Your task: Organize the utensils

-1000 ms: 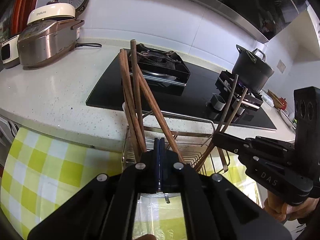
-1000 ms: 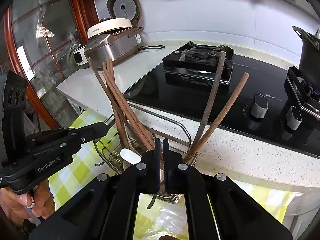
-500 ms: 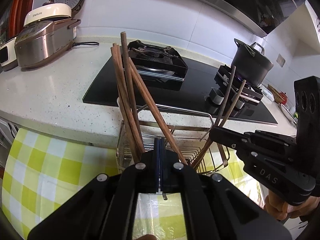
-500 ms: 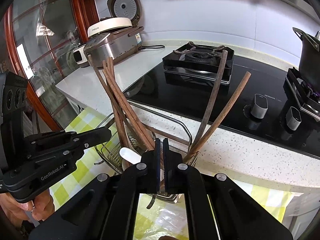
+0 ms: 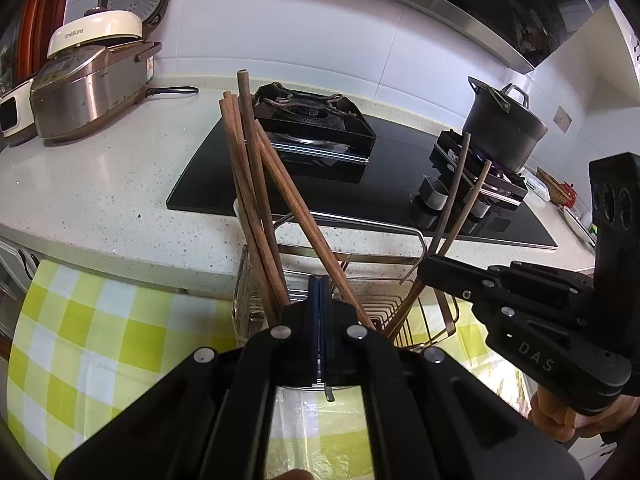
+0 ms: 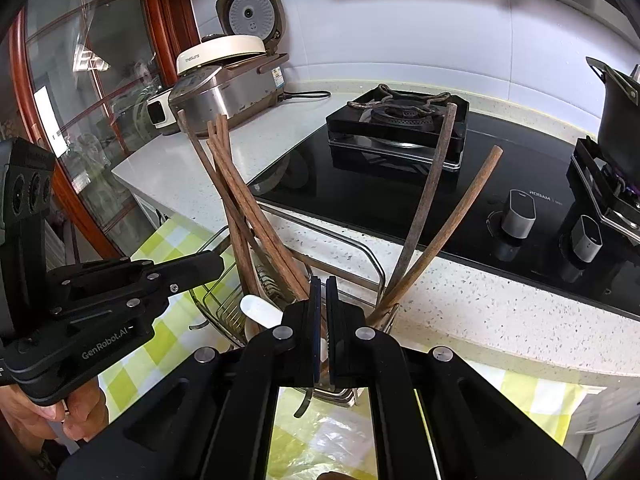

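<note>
Both hand-held grippers, left (image 5: 319, 300) and right (image 6: 320, 304), have their jaws together, and whether either pinches anything is hidden by their own bodies. Wooden chopsticks (image 5: 248, 184) stand tilted in a wire rack (image 5: 400, 312) on the checked cloth (image 5: 96, 336), bases hidden. Only the right wrist view shows a white spoon (image 6: 260, 311) in the rack and the tabletop (image 6: 480, 296) edge close.

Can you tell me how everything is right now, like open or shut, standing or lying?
Left hand-held gripper: shut.
Right hand-held gripper: nearly shut, small gap.
Chopsticks: standing, leaning in the wire rack.
Rice cooker: lid ajar.
Black pot: on the burner.
</note>
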Motion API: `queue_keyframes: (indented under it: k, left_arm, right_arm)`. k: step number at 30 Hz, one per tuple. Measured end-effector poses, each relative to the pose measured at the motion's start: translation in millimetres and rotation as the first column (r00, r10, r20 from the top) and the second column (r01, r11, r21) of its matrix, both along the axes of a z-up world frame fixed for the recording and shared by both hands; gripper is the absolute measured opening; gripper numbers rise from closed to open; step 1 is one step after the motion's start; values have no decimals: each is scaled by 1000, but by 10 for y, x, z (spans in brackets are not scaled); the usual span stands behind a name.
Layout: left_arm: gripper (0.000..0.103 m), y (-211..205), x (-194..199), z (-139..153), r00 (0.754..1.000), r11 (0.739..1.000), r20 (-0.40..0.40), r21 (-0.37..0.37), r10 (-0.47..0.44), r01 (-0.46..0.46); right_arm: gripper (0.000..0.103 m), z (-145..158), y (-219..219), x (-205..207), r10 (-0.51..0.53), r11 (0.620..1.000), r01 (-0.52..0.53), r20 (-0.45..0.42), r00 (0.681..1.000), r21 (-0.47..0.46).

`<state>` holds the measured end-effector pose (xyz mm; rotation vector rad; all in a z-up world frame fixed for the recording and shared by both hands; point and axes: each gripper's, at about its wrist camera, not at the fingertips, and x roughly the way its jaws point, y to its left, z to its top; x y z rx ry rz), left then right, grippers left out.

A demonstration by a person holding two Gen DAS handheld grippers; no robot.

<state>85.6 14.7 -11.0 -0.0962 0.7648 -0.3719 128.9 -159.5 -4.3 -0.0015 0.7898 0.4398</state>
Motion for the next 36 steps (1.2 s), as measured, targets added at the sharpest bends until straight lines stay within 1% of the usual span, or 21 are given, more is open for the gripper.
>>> queue_keyframes:
  k: [16,18,19,20,22,25,28,36]
  left_arm:
    - [0,-15,-28,25,1000,1000,5,3,6,-6]
    - [0,11,-1,11,1000,1000,-5,-25,12,-12]
    - [0,-2,18,-12,1000,1000,-16,-10,19,-19]
    - [0,-28,4,-2,1000,1000,-10,1,9,-9]
    - [0,-63,-34,43,1000,1000,9,2,-9,9]
    - [0,-32,-8,28,1000,1000,-1,-1,11,-11]
    - [0,-46,-32,37,1000,1000,2,7,6,-6]
    - [0,-75,-83,38,1000,1000,5,-2,12,-12]
  right_arm:
    - [3,13,8,-9,-3,1000,3,4,1000,-1]
    - [3,5,24,1,-2,1000,2,5,1000,-10]
    - [3,-6,27,10,-4,1000,4,-4,1000,-15]
    - [3,10,10,3,-6,1000,6,-7,1000,-6]
    - [3,66,4,-26,-3,1000,3,16,1000,-3]
    - [3,64,14,-5,-5,1000,5,5,1000,0]
    - [3,69,9,-18,-3,1000,3,11,1000,-2]
    - [3,71,5,-48,-5,1000,5,9,1000,-8]
